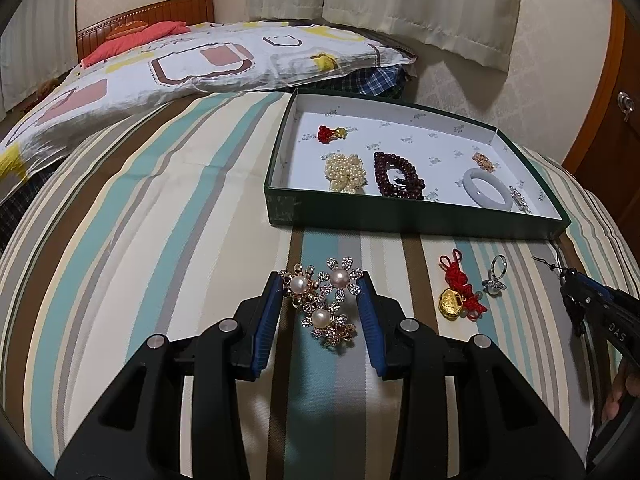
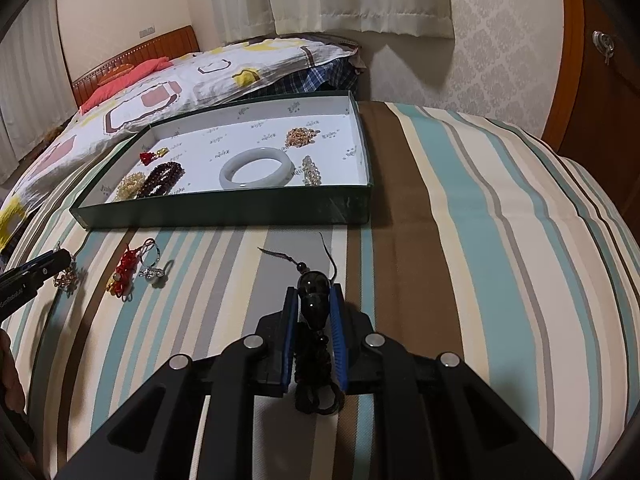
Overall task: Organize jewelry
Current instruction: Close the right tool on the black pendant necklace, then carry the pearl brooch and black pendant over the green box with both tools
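Note:
A green box lid [image 1: 416, 222] [image 2: 224, 210] with a white inside lies on the striped bed and holds a white bangle [image 1: 488, 188] [image 2: 258, 168], dark red beads [image 1: 398, 176], pearls [image 1: 346, 172] and smaller pieces. My left gripper [image 1: 320, 284] has its fingers against both sides of a pearl-and-rhinestone flower brooch [image 1: 324, 300] on the cover. My right gripper [image 2: 314, 300] is shut on a dark bead pendant with a cord [image 2: 314, 304], just above the cover. A red knot charm with a gold piece [image 1: 460, 292] [image 2: 120, 276] and a silver ring [image 1: 496, 276] [image 2: 152, 266] lie between the grippers.
A patterned quilt [image 1: 180, 60] and red pillows lie at the far end of the bed by the wooden headboard. Curtains hang behind. A wooden cabinet [image 2: 600, 80] stands at the right. The striped cover [image 2: 480, 240] spreads right of the box.

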Tool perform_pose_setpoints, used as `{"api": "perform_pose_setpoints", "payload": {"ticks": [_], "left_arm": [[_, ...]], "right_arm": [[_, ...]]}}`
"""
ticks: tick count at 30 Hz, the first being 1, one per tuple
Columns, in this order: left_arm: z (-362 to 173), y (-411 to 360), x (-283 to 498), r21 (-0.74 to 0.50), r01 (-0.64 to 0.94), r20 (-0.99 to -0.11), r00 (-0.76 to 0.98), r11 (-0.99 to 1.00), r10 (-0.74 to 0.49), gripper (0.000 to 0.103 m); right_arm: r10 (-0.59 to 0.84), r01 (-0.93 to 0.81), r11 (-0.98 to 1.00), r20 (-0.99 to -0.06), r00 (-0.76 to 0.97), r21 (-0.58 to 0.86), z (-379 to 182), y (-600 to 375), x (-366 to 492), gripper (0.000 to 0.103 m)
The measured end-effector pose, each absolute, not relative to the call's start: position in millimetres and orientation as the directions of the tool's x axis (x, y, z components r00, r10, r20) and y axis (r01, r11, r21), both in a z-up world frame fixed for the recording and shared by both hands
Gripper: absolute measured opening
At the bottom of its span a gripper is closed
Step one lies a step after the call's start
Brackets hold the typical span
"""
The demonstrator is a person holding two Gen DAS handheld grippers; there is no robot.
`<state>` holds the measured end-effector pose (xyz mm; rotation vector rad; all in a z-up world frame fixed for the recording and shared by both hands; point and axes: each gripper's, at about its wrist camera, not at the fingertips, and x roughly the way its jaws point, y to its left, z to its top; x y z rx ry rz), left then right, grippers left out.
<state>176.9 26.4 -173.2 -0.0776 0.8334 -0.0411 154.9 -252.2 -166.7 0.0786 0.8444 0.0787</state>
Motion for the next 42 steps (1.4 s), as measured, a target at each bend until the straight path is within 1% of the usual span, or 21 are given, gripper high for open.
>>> {"api": "perform_pose_setpoints", "payload": {"ticks": [18, 31, 42], "left_arm": [[-145, 15, 167, -0.095, 0.041, -0.692, 0.716, 0.995, -0.095, 0.037], [-101, 0, 164, -0.115, 0.096, -0.61, 0.778, 0.989, -0.147, 0.037], [-65, -16, 199, -0.099, 0.141, -0.528, 0.832, 0.985, -0.172, 0.037]], "right_arm": [[0.114, -0.057, 0.993, -0.684, 0.721, 0.106, -132, -246, 146, 0.017], [0.148, -0.1, 0.989, -0.596, 0.789, 0.113, -88, -235, 146, 0.017], [0.168, -0.142, 0.986, -0.517, 0.839, 0.089, -58, -221, 183, 0.017]]}}
